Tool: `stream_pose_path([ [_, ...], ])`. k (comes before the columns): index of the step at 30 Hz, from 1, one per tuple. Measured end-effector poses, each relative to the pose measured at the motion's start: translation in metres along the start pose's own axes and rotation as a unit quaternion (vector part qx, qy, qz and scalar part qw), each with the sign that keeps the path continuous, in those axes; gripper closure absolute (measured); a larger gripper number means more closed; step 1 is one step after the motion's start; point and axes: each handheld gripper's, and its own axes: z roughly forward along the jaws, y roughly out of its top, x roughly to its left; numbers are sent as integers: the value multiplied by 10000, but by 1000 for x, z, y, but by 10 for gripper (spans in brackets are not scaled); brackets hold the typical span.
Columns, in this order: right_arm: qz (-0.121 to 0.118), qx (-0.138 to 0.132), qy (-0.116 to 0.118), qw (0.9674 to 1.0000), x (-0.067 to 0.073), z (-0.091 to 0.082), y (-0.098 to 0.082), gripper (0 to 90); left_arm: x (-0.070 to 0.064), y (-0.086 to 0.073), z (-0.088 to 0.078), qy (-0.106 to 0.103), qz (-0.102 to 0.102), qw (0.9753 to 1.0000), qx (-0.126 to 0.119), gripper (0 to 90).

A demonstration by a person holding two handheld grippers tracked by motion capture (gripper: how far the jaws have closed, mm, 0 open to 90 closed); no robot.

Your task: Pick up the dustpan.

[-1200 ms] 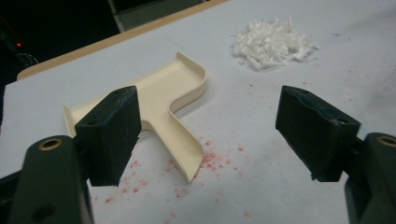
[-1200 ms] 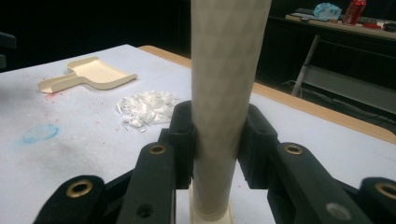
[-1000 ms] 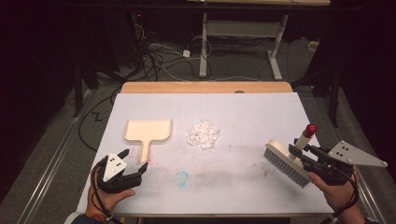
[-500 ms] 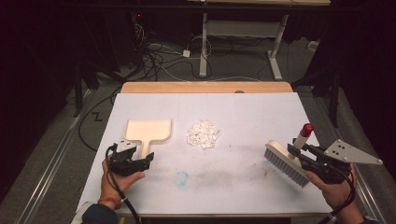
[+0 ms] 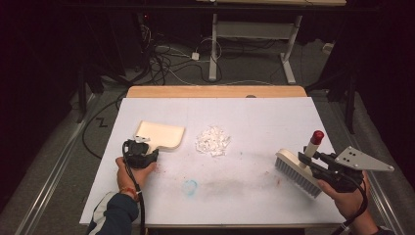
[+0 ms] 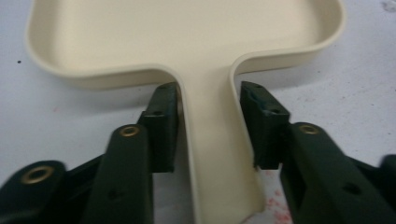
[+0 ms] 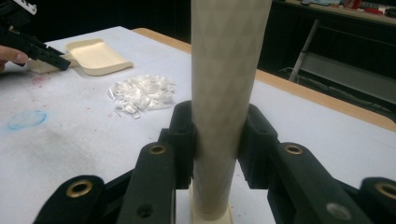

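A cream dustpan (image 5: pixel 161 134) (image 6: pixel 187 37) lies on the left of the white table top (image 5: pixel 254 117), its handle pointing towards the person. My left gripper (image 5: pixel 149 151) (image 6: pixel 208 107) has just been closing its jaws, and the pads now sit against both sides of that handle. A heap of white paper scraps (image 5: pixel 213 141) (image 7: pixel 142 93) lies just right of the pan. At the right, my right gripper (image 5: pixel 309 157) (image 7: pixel 217 135) is shut on the upright handle of a brush (image 5: pixel 296 171) (image 7: pixel 229 56) with a red tip. The brush bristles rest on the table.
A blue smudge (image 5: pixel 190 186) (image 7: pixel 25 119) and faint red stains mark the sheet near the front. A wooden edge (image 5: pixel 215 91) runs along the table's back. Behind it are floor cables and a desk frame (image 5: pixel 249 34). The left gripper (image 7: pixel 46 53) also appears far off in the right gripper view.
My left gripper has moved forward from the front left corner to the dustpan handle and shut around it; the pan has turned slightly. The right gripper and the brush have stayed in place.
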Motion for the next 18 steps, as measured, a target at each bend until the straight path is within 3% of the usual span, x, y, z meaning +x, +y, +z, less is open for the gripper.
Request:
stream_pose_path([
  [10, 28, 43, 9, 10000, 0, 1, 0, 707, 1, 11, -9, -85, 485, 9982, 337, 640],
  [11, 15, 46, 7, 10000, 0, 1, -1, 707, 1, 14, -16, -239, 627, 9969, 411, 641],
  [13, 40, 56, 34, 10000, -1, 1, -1, 708, 0, 14, -20, -313, 710, 9962, 389, 641],
  [14, 67, 40, 40, 10000, -2, 1, -1, 707, -5, 14, -31, -213, 981, 9942, 376, 641],
  [15, 84, 40, 36, 10000, -2, 1, -1, 708, -5, 14, -31, -213, 981, 9942, 376, 641],
  [16, 94, 44, 23, 9999, -3, 1, -1, 707, -10, 14, -43, -242, 1175, 9918, 441, 641],
  [17, 100, 36, 10, 9999, -3, 1, -1, 707, -10, 14, -43, -242, 1175, 9918, 441, 641],
  [18, 93, 23, 4, 10000, -3, 1, -2, 707, -13, 11, -52, -314, 1283, 9899, 523, 641],
])
